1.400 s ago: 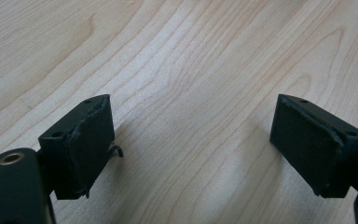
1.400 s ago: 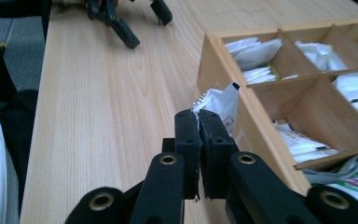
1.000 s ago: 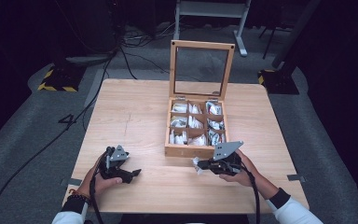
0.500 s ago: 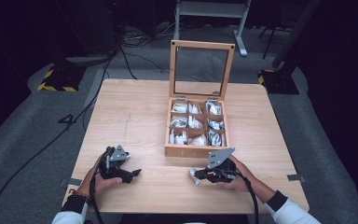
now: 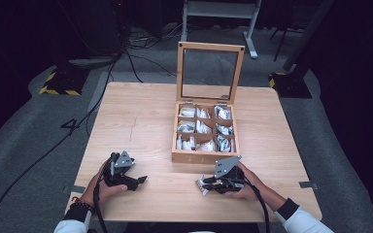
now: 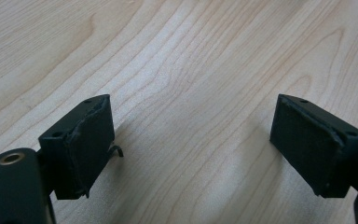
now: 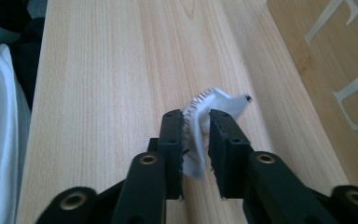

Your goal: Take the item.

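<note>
Right now my right gripper (image 7: 196,123) sits just in front of the wooden box (image 5: 205,156), its jaws having just been opening a little, with a white packet (image 7: 209,112) standing loosely between them on the table (image 5: 141,116). Left of the box, my left gripper (image 6: 191,140) rests wide open with nothing in it.
</note>
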### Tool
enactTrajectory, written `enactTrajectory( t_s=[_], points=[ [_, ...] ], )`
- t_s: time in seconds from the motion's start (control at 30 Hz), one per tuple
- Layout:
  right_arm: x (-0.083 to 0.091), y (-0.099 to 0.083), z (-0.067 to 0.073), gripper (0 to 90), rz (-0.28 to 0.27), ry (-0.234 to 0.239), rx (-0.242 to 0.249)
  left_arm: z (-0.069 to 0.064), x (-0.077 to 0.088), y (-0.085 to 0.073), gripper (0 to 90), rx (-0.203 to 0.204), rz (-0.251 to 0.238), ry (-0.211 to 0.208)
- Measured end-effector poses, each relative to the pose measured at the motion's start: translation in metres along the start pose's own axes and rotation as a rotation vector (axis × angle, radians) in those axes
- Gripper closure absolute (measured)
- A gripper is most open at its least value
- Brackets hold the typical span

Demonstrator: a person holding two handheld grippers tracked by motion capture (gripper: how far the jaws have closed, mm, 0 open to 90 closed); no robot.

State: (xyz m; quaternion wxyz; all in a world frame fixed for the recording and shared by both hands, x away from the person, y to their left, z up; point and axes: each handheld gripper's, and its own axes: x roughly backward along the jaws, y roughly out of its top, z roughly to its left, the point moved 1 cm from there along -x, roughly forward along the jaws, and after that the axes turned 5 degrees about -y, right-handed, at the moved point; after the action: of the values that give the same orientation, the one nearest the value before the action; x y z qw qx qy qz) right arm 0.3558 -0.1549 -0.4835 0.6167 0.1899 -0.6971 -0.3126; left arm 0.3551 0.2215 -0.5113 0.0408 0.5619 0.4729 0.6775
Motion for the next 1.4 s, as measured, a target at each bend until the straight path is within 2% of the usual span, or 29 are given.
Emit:
enactTrajectory(
  t_s=[0.1, 0.2, 0.23, 0.27, 0.57, 0.83, 0.93, 1.07, 1.17, 1.3, 1.4],
  points=[
    [0.004, -0.002, -0.002, 68.0, -0.016, -0.005, -0.008, 0.000, 0.000, 0.000, 14.1, 0.000, 0.000, 0.000],
    [0.011, -0.003, -0.005, 60.3, -0.031, -0.030, -0.025, 0.000, 0.000, 0.000, 14.1, 0.000, 0.000, 0.001],
    [0.011, -0.003, -0.005, 60.3, -0.031, -0.030, -0.025, 0.000, 0.000, 0.000, 14.1, 0.000, 0.000, 0.001],
    [0.018, -0.004, -0.007, 54.8, -0.057, -0.046, -0.039, 0.000, 0.000, 0.000, 14.2, 0.004, -0.001, 0.004],
    [0.049, -0.005, -0.015, 48.1, -0.155, -0.115, -0.048, -0.001, 0.000, 0.000, 14.1, 0.009, -0.003, 0.007],
    [0.075, -0.009, -0.027, 39.1, -0.186, -0.239, -0.074, -0.003, -0.001, 0.001, 13.9, 0.019, -0.003, 0.020],
    [0.088, -0.011, -0.035, 36.8, -0.222, -0.281, -0.114, -0.003, -0.001, 0.002, 13.8, 0.024, 0.004, 0.022],
    [0.099, -0.015, -0.045, 34.1, -0.232, -0.337, -0.138, -0.005, -0.004, 0.008, 13.9, 0.040, 0.035, 0.033],
    [0.104, -0.019, -0.054, 30.6, -0.218, -0.378, -0.160, -0.005, -0.007, 0.015, 15.5, 0.040, 0.052, 0.026],
    [0.111, -0.025, -0.066, 26.8, -0.218, -0.423, -0.202, -0.001, -0.008, 0.022, 17.8, 0.037, 0.034, 0.006],
    [0.116, -0.027, -0.074, 25.8, -0.214, -0.447, -0.233, 0.005, -0.006, 0.031, 18.5, 0.044, 0.011, -0.028]
  ],
)
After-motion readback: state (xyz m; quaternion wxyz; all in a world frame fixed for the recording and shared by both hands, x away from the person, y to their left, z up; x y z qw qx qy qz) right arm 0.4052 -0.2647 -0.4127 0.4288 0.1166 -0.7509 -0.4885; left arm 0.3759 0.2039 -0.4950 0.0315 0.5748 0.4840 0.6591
